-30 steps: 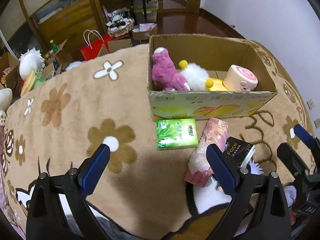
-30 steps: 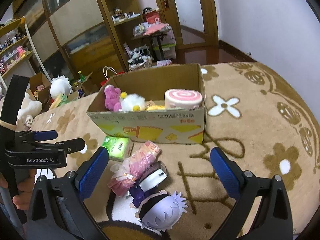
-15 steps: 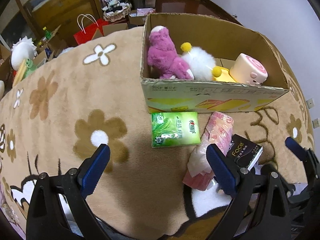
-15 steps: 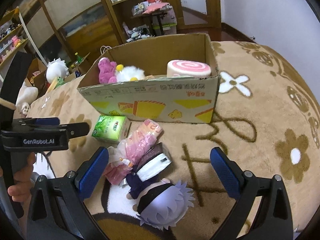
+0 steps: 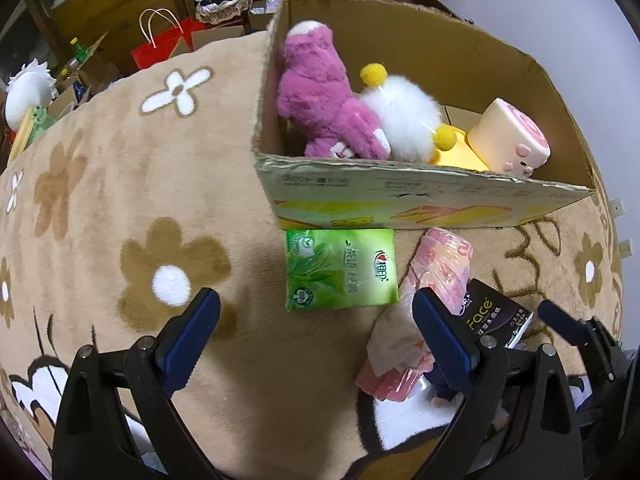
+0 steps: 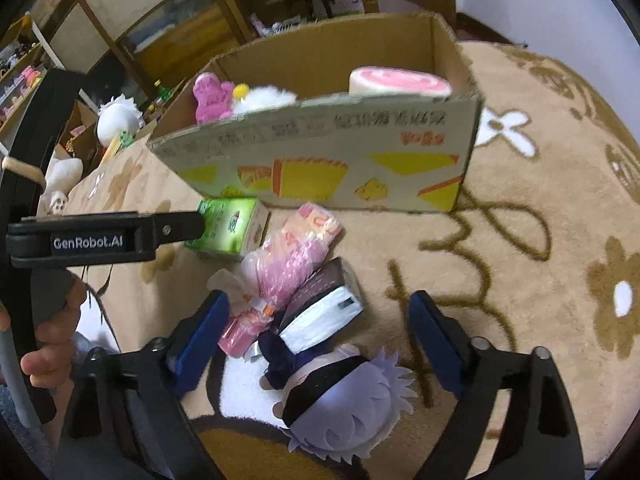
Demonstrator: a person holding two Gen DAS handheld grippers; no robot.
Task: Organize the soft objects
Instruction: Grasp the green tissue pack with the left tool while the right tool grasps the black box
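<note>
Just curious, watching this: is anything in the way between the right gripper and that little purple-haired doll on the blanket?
Nothing visible. The right gripper, jaws just closing, has the doll between its fingers untouched; a black tissue pack lies against its far side.

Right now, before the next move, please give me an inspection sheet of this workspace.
Surface: tan flower-pattern rug, soft.
Job's things: cardboard box holds pink plush, white fluffy toy, roll-cake cushion. In front of it on the rug: green tissue pack, pink tissue pack, dark Face pack, purple-haired doll.
Clutter: red bag, toys beyond the rug.
Grippers: left gripper open, empty; right gripper open, jaws just closing, over the doll and packs.
Cables: nothing seen.
Surroundings: wooden shelves, white wall.
</note>
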